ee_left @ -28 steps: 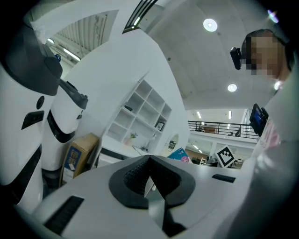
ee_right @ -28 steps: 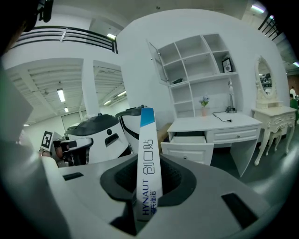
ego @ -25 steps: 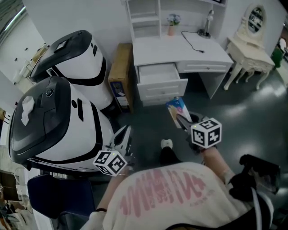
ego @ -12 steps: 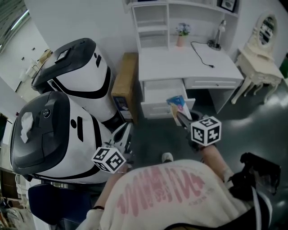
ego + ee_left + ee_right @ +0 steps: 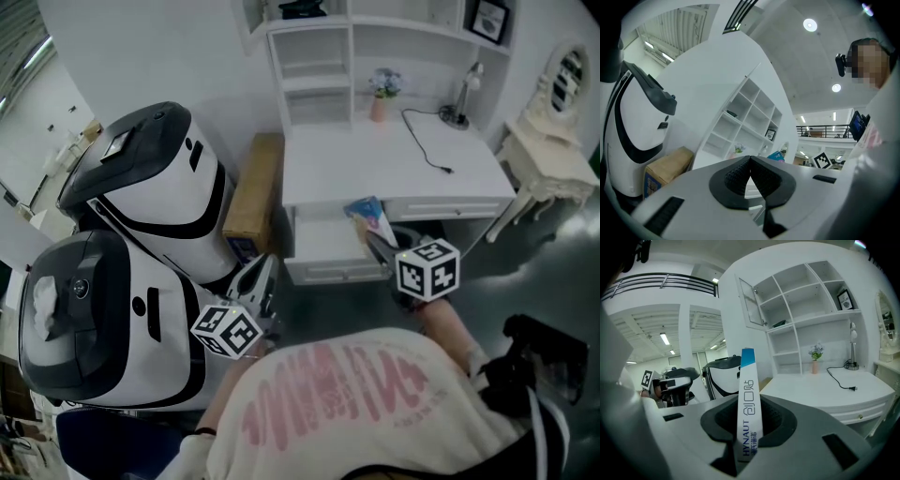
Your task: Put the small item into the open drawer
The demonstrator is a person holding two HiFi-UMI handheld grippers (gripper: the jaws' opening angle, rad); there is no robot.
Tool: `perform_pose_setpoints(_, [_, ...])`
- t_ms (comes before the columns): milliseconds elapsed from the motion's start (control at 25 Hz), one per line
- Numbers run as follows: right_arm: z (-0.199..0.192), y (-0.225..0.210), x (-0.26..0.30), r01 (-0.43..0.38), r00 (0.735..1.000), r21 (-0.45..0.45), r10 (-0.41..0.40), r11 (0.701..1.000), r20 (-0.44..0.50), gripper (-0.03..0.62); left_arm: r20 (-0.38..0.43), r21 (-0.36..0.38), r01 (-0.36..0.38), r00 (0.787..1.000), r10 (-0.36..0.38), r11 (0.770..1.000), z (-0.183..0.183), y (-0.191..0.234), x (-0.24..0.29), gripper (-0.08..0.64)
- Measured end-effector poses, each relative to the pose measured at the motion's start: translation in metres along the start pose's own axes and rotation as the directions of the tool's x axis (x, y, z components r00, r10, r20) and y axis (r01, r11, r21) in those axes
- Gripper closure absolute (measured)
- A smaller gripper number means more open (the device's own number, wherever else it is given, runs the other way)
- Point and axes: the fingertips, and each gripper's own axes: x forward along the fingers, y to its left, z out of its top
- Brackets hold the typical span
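Note:
My right gripper [image 5: 376, 246] is shut on a small flat white-and-blue box [image 5: 368, 217], which stands upright between its jaws in the right gripper view [image 5: 747, 404]. In the head view the box hangs over the right end of the open drawer [image 5: 333, 273] of a white desk [image 5: 375, 173]. My left gripper [image 5: 255, 284] is lower left, beside a white machine, away from the drawer. Its pads [image 5: 740, 176] meet with nothing between them.
Two large white-and-black machines [image 5: 155, 183] [image 5: 94, 323] fill the left side. A cardboard box [image 5: 251, 192] stands between them and the desk. A flower vase [image 5: 380, 101], a lamp [image 5: 460, 98] and a cable [image 5: 427, 142] are on the desktop. A cream dressing table [image 5: 548, 159] is at right.
The person has stepped toward the desk, which now sits closer and lower in view. The right gripper with the box has gone from short of the drawer to over its right end.

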Motion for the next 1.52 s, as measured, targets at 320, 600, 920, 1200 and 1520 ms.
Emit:
perform_pose_setpoints(320, [0.0,-0.04,0.042,-0.053,0.998,-0.002,0.053,0.999,-0.033,0.505,0.013,-0.029,-0.048,0.999,0.048,0.998,-0.007,0.027,0.047,0.531])
perform_pose_setpoints(600, [-0.015,-0.068,0.068,-0.052,0.996,0.027,0.054,0.998,-0.074,0.505,-0.01,-0.051,-0.08,0.997,0.079,0.996,-0.026,0.042,0.059,0.531])
perform_pose_setpoints(920, [-0.053,-0.087,0.097,-0.019,0.988,0.058,0.028,0.998,-0.153,0.506,-0.098,-0.081,-0.085,0.992,0.077,0.993,-0.061,0.066,0.07,0.531])
perform_pose_setpoints(1200, [-0.078,-0.101,0.132,-0.02,0.973,0.138,0.051,0.99,-0.223,0.506,-0.143,-0.123,-0.104,0.986,0.086,0.987,-0.085,0.104,0.097,0.532])
perform_pose_setpoints(1520, [-0.101,-0.117,0.191,-0.052,0.929,0.13,0.096,0.99,-0.357,0.508,-0.258,-0.119,-0.122,0.962,0.088,0.985,-0.1,0.145,0.139,0.531])
